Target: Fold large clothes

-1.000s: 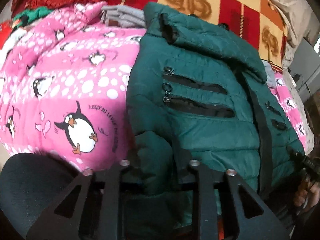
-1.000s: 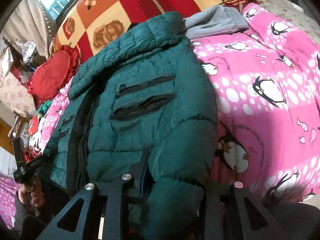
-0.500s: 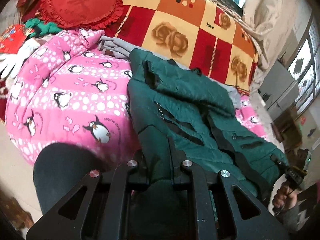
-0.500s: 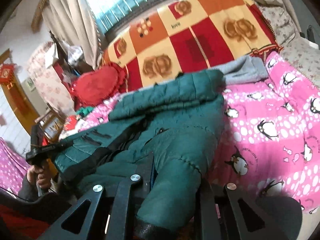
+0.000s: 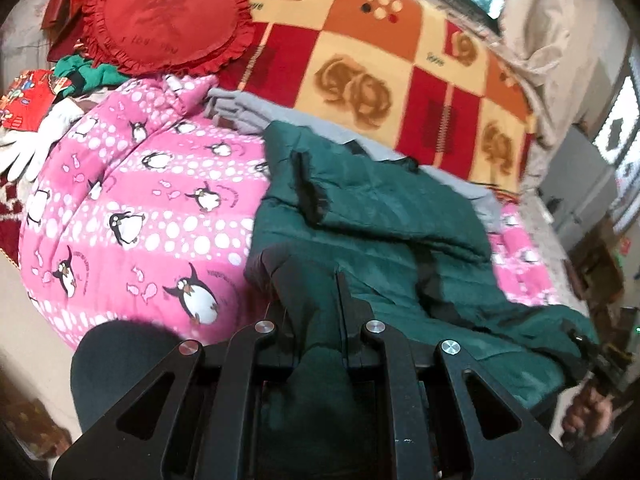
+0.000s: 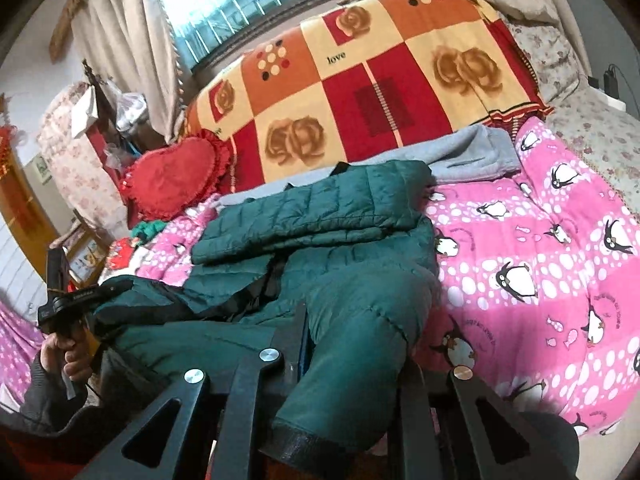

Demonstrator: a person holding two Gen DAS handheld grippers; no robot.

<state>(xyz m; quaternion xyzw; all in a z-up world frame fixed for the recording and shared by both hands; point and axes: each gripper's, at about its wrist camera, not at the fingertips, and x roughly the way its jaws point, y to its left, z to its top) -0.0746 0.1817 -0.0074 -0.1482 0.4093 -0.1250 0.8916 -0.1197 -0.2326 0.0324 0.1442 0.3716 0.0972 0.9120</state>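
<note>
Two grippers pinch the near end of a dark green quilted jacket [image 5: 384, 216] that lies across a pink penguin-print blanket [image 5: 152, 208]. The left gripper [image 5: 316, 312] has its fingers [image 5: 350, 320] drawn together on a fold of the jacket's fabric, a sleeve bunched between them and hanging toward the camera. The right gripper [image 6: 348, 344] is likewise clamped on the jacket, with a sleeve and its dark cuff draped over the black linkage in the right wrist view. The jacket's far part still rests on the pink penguin-print blanket, its collar or hood folded over the chest, while the near part is lifted off it and sags between the two grips. Just beyond the jacket, touching its far edge, lies a grey garment [image 6: 476, 156]. Behind that, farther from the jacket, spreads a red, orange and cream checked blanket [image 6: 360, 80] with rose prints. A red heart-shaped cushion [image 6: 176, 176] with a frilled edge sits off the jacket's left shoulder side. Each wrist view catches the other hand [image 6: 66, 356] gripping its handle at the jacket's far corner.
</note>
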